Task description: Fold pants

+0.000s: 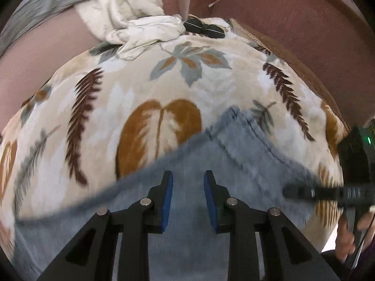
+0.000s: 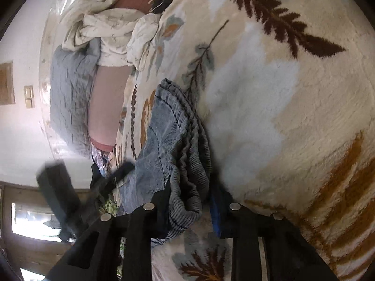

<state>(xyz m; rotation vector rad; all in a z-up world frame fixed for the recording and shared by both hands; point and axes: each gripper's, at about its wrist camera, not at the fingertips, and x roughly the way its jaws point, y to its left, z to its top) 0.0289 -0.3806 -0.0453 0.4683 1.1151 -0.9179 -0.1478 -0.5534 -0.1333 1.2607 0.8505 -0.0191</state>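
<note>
Fingers of the right gripper pinch the bunched pants; left gripper fingers stand parted above them.

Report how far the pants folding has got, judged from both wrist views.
Done: little; the blue jeans lie on the leaf-print blanket, partly gathered, with no neat fold visible. In hand: the right gripper has bunched waistband fabric between its fingers, while the left gripper sits over the denim with a gap between its pads, nothing clamped. Left: smoothing and every fold.
</note>
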